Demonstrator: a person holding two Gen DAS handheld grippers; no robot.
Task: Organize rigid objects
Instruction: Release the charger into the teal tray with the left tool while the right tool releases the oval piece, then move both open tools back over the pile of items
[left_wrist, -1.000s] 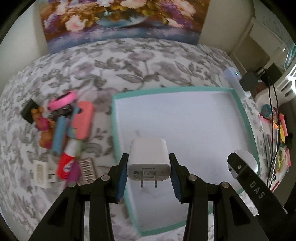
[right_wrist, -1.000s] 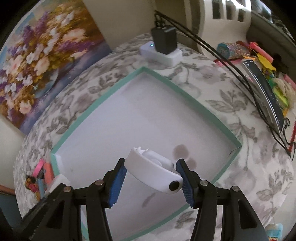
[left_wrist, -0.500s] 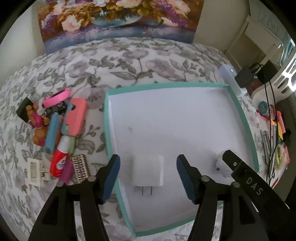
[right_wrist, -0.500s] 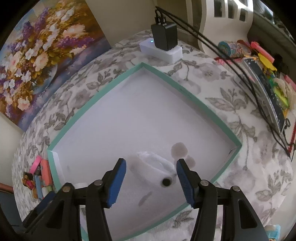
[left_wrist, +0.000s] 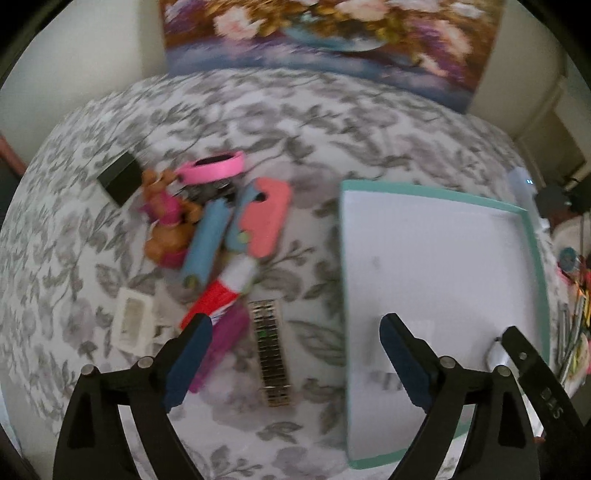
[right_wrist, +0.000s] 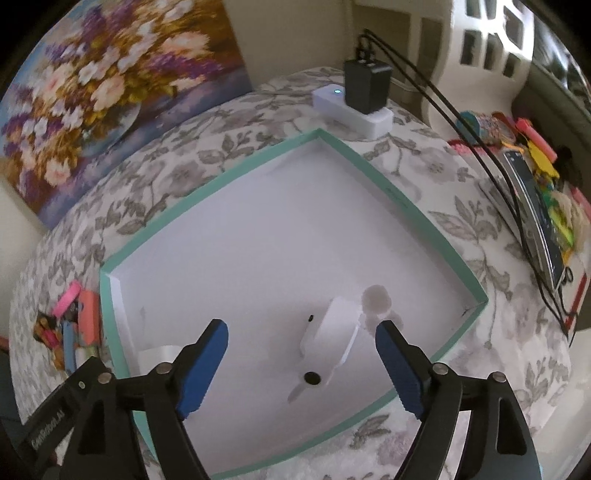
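Right wrist view: teal-rimmed tray (right_wrist: 207, 206) is seen on the floral bench (right_wrist: 461, 221); white clip-like object (right_wrist: 332, 332) lies inside it. Right tool (right_wrist: 301, 363) and left tool (left_wrist: 295, 363), jaws just widened, are seen empty.

A large unframed canvas painting of pink, white and purple flowers (right_wrist: 110, 92) leaned against the plain cream wall (right_wrist: 288, 33). In front of it spread a white cloth printed with grey leaves and blossoms (left_wrist: 295, 122), lit softly and evenly. To the right stood white latticed woodwork (right_wrist: 487, 44), its small square openings showing pale daylight.
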